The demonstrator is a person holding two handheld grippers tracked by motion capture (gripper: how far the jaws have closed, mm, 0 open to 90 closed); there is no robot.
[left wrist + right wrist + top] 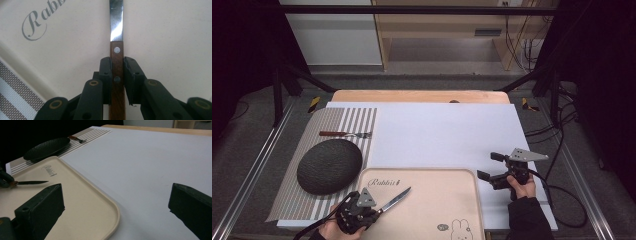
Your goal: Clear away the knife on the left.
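Note:
A knife [395, 199] with a brown wooden handle [117, 82] and a steel blade [116, 23] lies low over the beige tray [447, 200]. My left gripper [371, 210] is shut on that handle, at the tray's near left corner, blade pointing away to the right; the pads [105, 72] press both sides of the handle. The knife [31, 182] also appears at the left of the right gripper view. My right gripper [487, 167] stands open and holds nothing, over the white sheet just right of the tray [100, 202].
A dark round plate [329, 165] lies on a striped placemat [319, 125] at the left, with a fork [346, 134] beyond it. The white sheet [447, 130] covers the table's middle. Cables trail off the table's right side.

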